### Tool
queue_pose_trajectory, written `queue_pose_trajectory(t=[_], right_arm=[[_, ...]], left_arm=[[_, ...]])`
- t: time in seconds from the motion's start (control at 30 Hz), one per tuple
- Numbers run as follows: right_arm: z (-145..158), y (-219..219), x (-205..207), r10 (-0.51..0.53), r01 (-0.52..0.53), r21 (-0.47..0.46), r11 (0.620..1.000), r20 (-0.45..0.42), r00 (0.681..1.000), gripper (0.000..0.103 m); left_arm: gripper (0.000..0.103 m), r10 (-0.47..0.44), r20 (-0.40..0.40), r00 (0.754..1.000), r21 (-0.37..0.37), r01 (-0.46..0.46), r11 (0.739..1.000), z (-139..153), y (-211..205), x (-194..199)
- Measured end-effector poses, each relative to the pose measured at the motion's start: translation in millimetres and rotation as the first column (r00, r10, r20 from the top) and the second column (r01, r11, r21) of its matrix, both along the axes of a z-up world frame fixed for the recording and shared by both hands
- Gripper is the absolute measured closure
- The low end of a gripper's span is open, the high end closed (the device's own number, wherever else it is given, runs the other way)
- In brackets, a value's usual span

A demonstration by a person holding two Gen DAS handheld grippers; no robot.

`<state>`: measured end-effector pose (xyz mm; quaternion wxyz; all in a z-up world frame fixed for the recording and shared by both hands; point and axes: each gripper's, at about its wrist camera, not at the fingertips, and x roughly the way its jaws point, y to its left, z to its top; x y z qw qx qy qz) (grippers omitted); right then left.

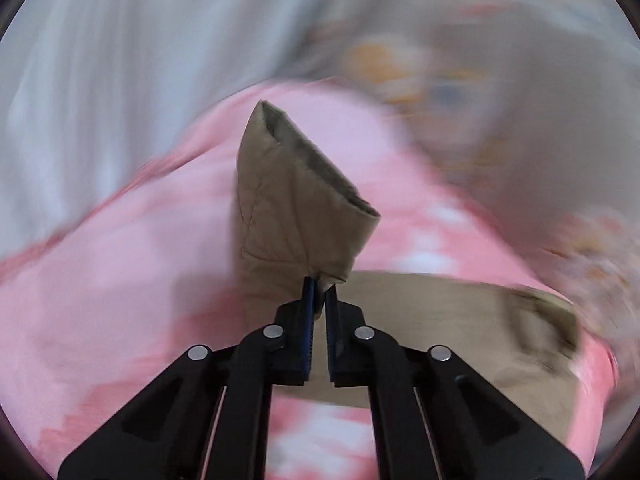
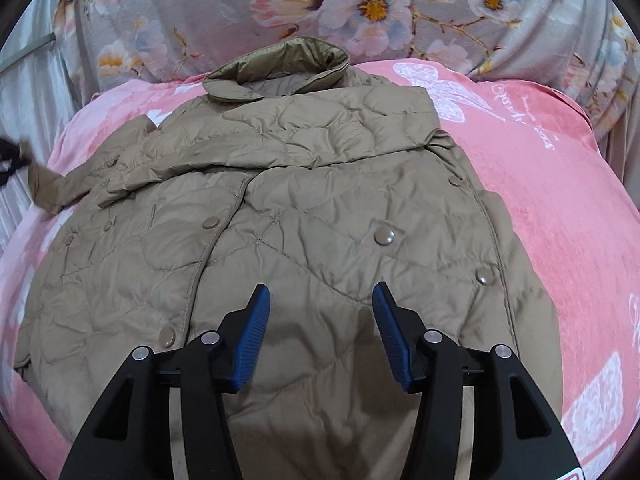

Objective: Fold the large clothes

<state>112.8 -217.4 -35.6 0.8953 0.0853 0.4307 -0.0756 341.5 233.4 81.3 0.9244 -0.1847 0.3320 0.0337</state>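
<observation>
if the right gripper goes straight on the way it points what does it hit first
Most likely the tan quilted jacket: the open right gripper points at its front panel. Depth is unclear.

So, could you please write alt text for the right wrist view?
The open right gripper hovers over a tan quilted jacket spread on a pink blanket, collar at the far end. Floral grey fabric lies behind.

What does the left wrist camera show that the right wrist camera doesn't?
Only the left view: the left tongs shut on a sleeve cuff, its opening toward the camera, the background blurred.

Only the right view: the right tongs open above the whole jacket, with its collar, snaps and the floral cloth sharp behind.

Both: tan quilted fabric on a pink blanket.
</observation>
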Motion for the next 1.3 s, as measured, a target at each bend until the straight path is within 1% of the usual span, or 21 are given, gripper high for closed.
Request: queue_pose_trajectory(t=[0.03, 0.1, 0.13, 0.23, 0.3, 0.37, 0.43, 0.53, 0.6, 0.63, 0.67, 0.73, 0.8, 0.87, 0.9, 0.93, 1.03, 1.13, 1.2, 1.27, 1.3], right_arm=[[1.3, -0.3, -2.0, -0.004, 0.004, 0.001, 1.0, 0.001, 1.0, 0.051], [3.7, -1.6, -6.3, -0.011, 0.011, -0.005, 1.0, 0.009, 1.0, 0.051], [4.7, -2.7, -7.9, -0.015, 0.015, -0.011, 1.0, 0.014, 1.0, 0.051], [5.1, -8.9, -12.7, -0.024, 0.024, -0.031, 0.999, 0.023, 0.999, 0.05], [2.8, -16.8, -15.6, -0.032, 0.033, -0.025, 0.999, 0.022, 0.999, 0.05], [-0.4, -27.3, -19.2, -0.05, 0.05, -0.013, 0.999, 0.016, 0.999, 0.05], [-3.3, -37.1, -24.7, -0.067, 0.067, 0.002, 0.998, 0.008, 0.998, 0.05], [-5.0, -47.7, -31.0, -0.072, 0.072, 0.035, 0.997, 0.01, 0.997, 0.05], [-2.6, -53.5, -31.7, -0.074, 0.073, 0.044, 0.996, 0.018, 0.997, 0.05], [0.4, -57.0, -29.6, -0.078, 0.077, 0.045, 0.996, 0.024, 0.997, 0.049], [2.7, -59.2, -27.7, -0.082, 0.08, 0.047, 0.996, 0.032, 0.996, 0.048], [11.0, -67.0, -16.3, -0.084, 0.08, 0.072, 0.994, 0.059, 0.995, 0.044], [18.5, -73.1, -0.3, -0.08, 0.07, 0.111, 0.991, 0.084, 0.993, 0.044], [22.9, -79.5, 21.1, -0.076, 0.061, 0.144, 0.988, 0.099, 0.992, 0.044], [23.9, -82.3, 35.5, -0.078, 0.062, 0.156, 0.986, 0.103, 0.992, 0.044], [23.5, -83.8, 48.5, -0.081, 0.064, 0.163, 0.985, 0.102, 0.991, 0.044], [13.6, -89.9, 86.1, -0.094, 0.077, 0.218, 0.973, 0.068, 0.993, 0.044], [-3.5, -93.5, 110.7, -0.11, 0.102, 0.262, 0.96, 0.016, 0.994, 0.044], [-12.9, -91.3, 118.7, -0.11, 0.108, 0.263, 0.959, -0.006, 0.994, 0.045], [-17.7, -86.5, 125.2, -0.092, 0.091, 0.272, 0.958, -0.008, 0.996, 0.069], [-17.7, -84.8, 127.5, -0.08, 0.08, 0.278, 0.957, -0.013, 0.997, 0.089]], left_arm=[[0.099, -0.074, 0.038, 0.997, 0.019, 0.073, 0.997, 18.6, -33.1, -3.1], [0.099, -0.242, 0.107, 0.964, 0.065, 0.236, 0.97, 50.1, -112.6, -17.7], [0.099, -0.295, 0.119, 0.948, 0.071, 0.288, 0.955, 56.0, -138.5, -24.1], [0.098, -0.487, 0.106, 0.867, 0.046, 0.485, 0.873, 56.2, -235.5, -43.9], [0.097, -0.553, 0.082, 0.829, 0.038, 0.552, 0.833, 41.7, -284.7, -57.5], [0.085, -0.596, 0.036, 0.802, 0.032, 0.595, 0.803, 16.5, -328.4, -65.2], [0.046, -0.612, -0.028, 0.79, -0.001, 0.613, 0.79, -8.7, -353.3, -61.1], [0.025, -0.601, -0.039, 0.798, -0.049, 0.6, 0.799, -39.6, -364.4, -63.9], [0.012, -0.605, -0.034, 0.795, -0.09, 0.601, 0.794, -44.6, -354.6, -70.1], [0.009, -0.602, -0.027, 0.798, -0.125, 0.595, 0.794, -45.4, -343.6, -71.6], [0.009, -0.595, -0.004, 0.804, -0.164, 0.587, 0.793, -46.9, -330.4, -74.9], [0.008, -0.569, 0.023, 0.822, -0.176, 0.564, 0.807, -43.9, -306.8, -76.8], [0.008, -0.509, 0.023, 0.86, -0.152, 0.506, 0.849, -41.7, -278.5, -69.3], [0.008, -0.43, 0.005, 0.903, -0.159, 0.425, 0.891, -46.5, -246.2, -54.9], [0.008, -0.397, -0.016, 0.918, -0.182, 0.388, 0.904, -50.1, -230.1, -46.0], [0.008, -0.357, -0.042, 0.933, -0.234, 0.338, 0.912, -58.9, -208.4, -35.2], [0.009, -0.281, -0.089, 0.956, -0.338, 0.236, 0.911, -80.2, -167.0, -17.5], [0.011, -0.229, -0.136, 0.964, -0.375, 0.164, 0.912, -101.3, -139.4, -1.2], [0.011, -0.209, -0.158, 0.965, -0.405, 0.129, 0.905, -115.0, -129.3, 7.6], [0.011, -0.197, -0.174, 0.965, -0.436, 0.104, 0.894, -126.5, -122.1, 15.7], [0.011, -0.195, -0.178, 0.964, -0.447, 0.097, 0.889, -129.6, -119.7, 16.9]])
